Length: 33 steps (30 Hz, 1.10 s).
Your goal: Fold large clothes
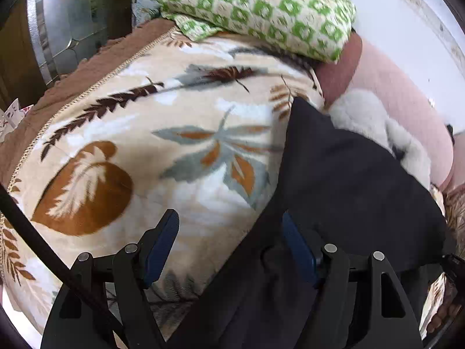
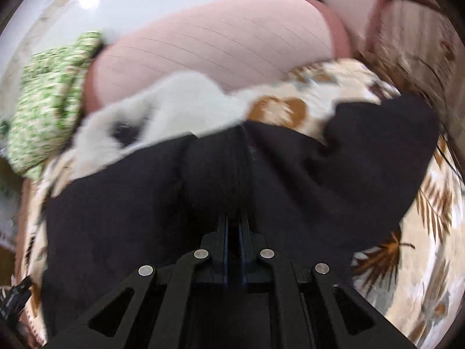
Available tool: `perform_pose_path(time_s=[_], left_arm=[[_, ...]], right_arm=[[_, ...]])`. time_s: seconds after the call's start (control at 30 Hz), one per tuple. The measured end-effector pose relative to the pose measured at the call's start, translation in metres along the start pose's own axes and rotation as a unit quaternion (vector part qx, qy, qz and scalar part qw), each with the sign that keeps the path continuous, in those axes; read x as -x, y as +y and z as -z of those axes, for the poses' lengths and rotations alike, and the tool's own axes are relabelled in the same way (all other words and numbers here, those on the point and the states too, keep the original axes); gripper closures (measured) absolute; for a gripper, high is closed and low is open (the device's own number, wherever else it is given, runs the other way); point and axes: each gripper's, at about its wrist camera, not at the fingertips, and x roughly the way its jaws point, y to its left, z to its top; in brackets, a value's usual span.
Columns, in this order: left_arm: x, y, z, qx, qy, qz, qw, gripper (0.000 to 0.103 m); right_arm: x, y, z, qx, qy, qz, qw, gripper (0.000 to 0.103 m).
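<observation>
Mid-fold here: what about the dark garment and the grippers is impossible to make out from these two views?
- Dark garment: type and full outline unknown; the lower edge cuts it off in both views.
- Right gripper: jaws together, but dark cloth hides whether fabric is pinched.
- White fluffy item: right view blurs it, so unidentifiable.
- Left gripper: open; height above the blanket unclear.

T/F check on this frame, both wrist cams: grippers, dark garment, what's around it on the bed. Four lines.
1. The left gripper is open. True.
2. The right gripper is open and clear of cloth. False: its jaws are closed on the dark garment.
3. The garment lies on a leaf-print blanket. True.
4. The green-patterned pillow lies on top of the garment. False: it sits apart, at the blanket's far end.
</observation>
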Motion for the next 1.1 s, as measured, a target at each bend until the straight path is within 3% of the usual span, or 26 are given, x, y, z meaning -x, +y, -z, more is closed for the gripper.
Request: perform_pose_path(time_s=[0.13, 0.27, 0.57, 0.6, 0.67, 0.73, 0.8, 1.0, 1.1], left_arm=[[-0.013, -0.011, 0.008, -0.020, 0.018, -0.013, 0.9995, 0.030], [-0.013, -0.021, 0.012, -0.037, 0.018, -0.015, 0.9990, 0.030], [-0.013, -0.031, 0.017, -0.048, 0.015, -0.017, 0.9986, 0.030], [-0.010, -0.034, 0.019, -0.052, 0.011, -0.015, 0.9985, 0.030], [-0.005, -0.040, 0.025, -0.063, 0.007, -0.007, 0.9980, 0.030], [-0.003, -0.047, 0.033, -0.076, 0.008, 0.004, 0.9971, 0.030], [-0.002, -0.057, 0.041, -0.095, 0.005, -0.002, 0.9955, 0.026], [-0.010, -0.078, 0.059, -0.155, -0.023, -0.061, 0.9858, 0.023], [-0.016, -0.081, 0.063, -0.167, -0.029, -0.076, 0.9825, 0.022]], right_arm=[[-0.036, -0.013, 0.008, -0.032, 0.032, -0.003, 0.999, 0.096], [-0.058, -0.010, 0.013, -0.034, 0.037, 0.000, 0.999, 0.096], [-0.056, -0.019, 0.018, -0.035, 0.016, -0.018, 0.999, 0.095], [-0.050, -0.019, 0.017, -0.037, 0.017, -0.014, 0.999, 0.093], [-0.035, -0.024, 0.016, -0.044, 0.019, -0.021, 0.999, 0.078], [-0.008, -0.040, 0.015, -0.063, -0.007, -0.039, 0.997, 0.041], [0.022, -0.062, 0.014, -0.078, -0.040, -0.041, 0.995, 0.031], [0.065, -0.153, 0.019, -0.132, -0.066, 0.009, 0.989, 0.026], [0.072, -0.215, 0.022, -0.202, -0.075, 0.018, 0.976, 0.026]])
